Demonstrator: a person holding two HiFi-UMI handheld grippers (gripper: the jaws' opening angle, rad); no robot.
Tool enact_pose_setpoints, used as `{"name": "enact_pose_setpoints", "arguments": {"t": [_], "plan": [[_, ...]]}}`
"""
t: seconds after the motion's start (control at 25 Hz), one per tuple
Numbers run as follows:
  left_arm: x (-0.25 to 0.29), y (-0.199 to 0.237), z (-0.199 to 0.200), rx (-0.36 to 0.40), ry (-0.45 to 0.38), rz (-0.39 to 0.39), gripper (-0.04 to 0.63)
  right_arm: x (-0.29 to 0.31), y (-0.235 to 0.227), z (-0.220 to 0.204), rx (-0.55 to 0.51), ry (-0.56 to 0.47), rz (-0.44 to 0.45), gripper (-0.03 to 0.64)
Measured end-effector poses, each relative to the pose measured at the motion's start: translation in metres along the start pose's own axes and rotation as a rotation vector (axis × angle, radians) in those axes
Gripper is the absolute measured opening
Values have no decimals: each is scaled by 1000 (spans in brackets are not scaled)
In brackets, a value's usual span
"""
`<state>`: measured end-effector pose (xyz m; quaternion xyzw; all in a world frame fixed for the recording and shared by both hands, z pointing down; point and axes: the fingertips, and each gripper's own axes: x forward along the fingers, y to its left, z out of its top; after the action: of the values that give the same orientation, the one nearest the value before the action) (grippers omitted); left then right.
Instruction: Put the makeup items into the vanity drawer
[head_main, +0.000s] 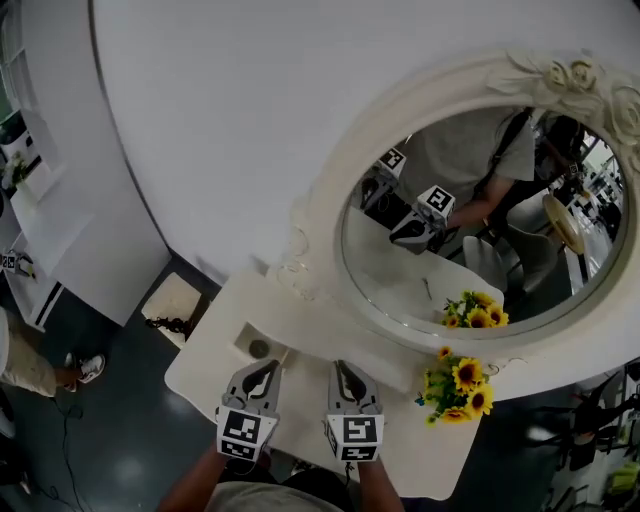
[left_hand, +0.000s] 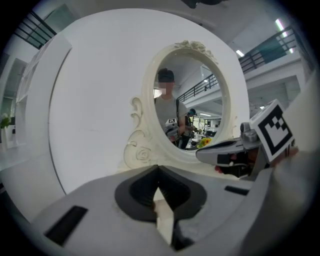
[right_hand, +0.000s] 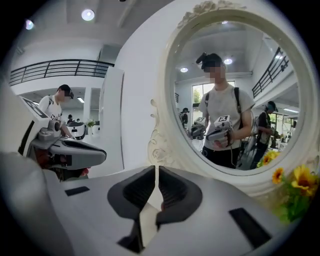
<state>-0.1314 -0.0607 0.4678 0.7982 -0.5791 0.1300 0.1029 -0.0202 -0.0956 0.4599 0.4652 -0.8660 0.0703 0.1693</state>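
Note:
Both grippers hover side by side over the front of the white vanity top (head_main: 300, 322), pointing at the mirror. My left gripper (head_main: 266, 368) (left_hand: 158, 169) is shut, its tips meeting with nothing between them. My right gripper (head_main: 343, 368) (right_hand: 157, 169) has its jaws a thin slit apart, and I see nothing held in the slit. Each gripper shows in the other's view: the right gripper (left_hand: 220, 150) and the left gripper (right_hand: 85, 152). A small dark round item (head_main: 258, 348) sits in a rectangular recess just ahead of the left gripper. No drawer shows.
A large oval mirror (head_main: 470, 230) in an ornate cream frame (left_hand: 142, 150) stands behind the top and reflects the person and both grippers. Sunflowers (head_main: 458, 385) (right_hand: 295, 182) stand at the right. The table edge drops to dark floor at the left, where a person's legs (head_main: 30, 365) show.

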Motion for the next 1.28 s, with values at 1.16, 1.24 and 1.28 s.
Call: {"name": "enact_pose_setpoints", "arguments": {"t": [1.16, 1.24, 1.28], "plan": [[52, -263, -46, 158, 133, -504, -2, -204, -152, -151, 267, 112, -465, 15], [53, -275, -60, 165, 158, -520, -2, -211, -155, -167, 284, 129, -470, 15], [54, -280, -68, 169, 172, -527, -2, -215, -156, -175, 293, 137, -472, 15]]}}
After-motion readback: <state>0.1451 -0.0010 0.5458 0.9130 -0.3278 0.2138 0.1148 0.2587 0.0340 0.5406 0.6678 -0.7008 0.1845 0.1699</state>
